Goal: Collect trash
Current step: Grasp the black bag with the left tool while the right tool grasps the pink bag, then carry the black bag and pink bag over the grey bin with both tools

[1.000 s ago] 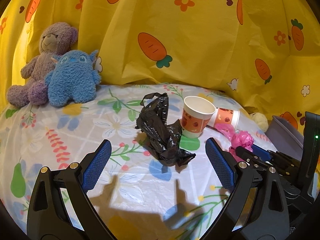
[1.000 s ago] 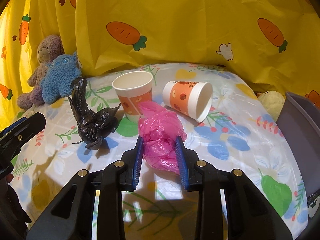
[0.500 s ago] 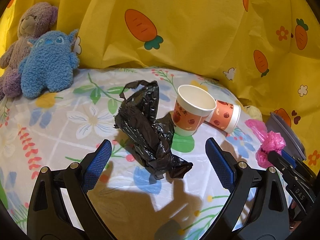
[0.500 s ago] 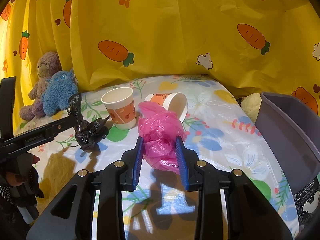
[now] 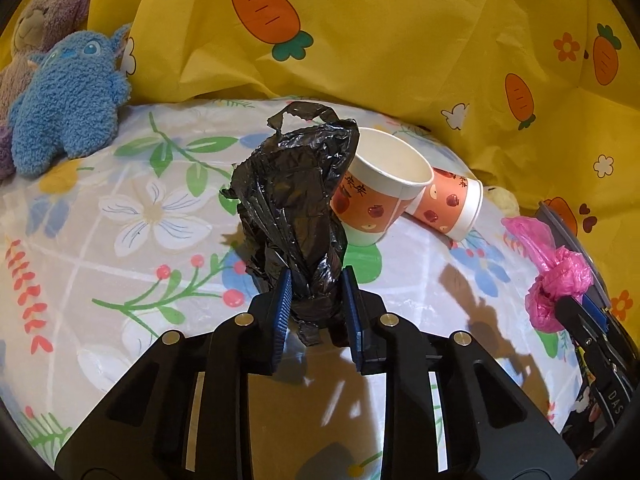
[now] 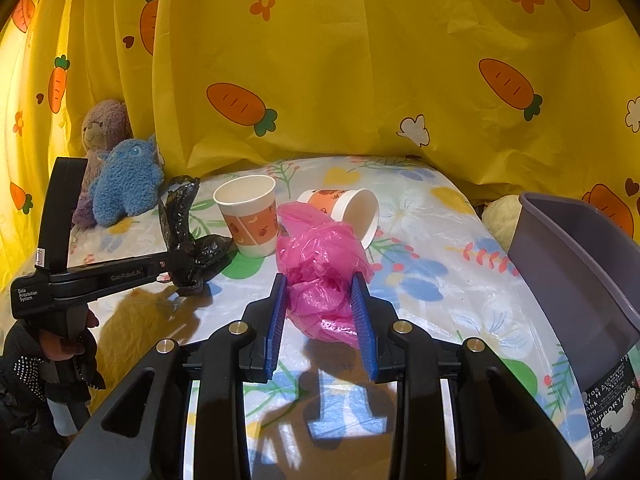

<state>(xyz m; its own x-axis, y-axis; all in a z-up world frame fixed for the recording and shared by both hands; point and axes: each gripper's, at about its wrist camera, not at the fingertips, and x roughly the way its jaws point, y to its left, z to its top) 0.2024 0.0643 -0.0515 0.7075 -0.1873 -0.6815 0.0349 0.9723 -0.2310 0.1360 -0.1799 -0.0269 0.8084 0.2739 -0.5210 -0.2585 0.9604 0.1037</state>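
The left hand-held gripper [image 5: 314,308] is clamped on the black bag [image 5: 294,208] mid-counter; the right hand-held gripper [image 6: 320,312] pinches the pink bag [image 6: 320,276], seemingly lifted, near the grey bin [image 6: 576,276] at the right edge. Thin film could slip, or brush the upright cup [image 5: 380,196].

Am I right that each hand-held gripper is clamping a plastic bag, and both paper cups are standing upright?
Not quite. Only the nearer paper cup stands upright; the other cup lies on its side, as the right wrist view shows. Each gripper does clamp a bag: black bag, pink bag.
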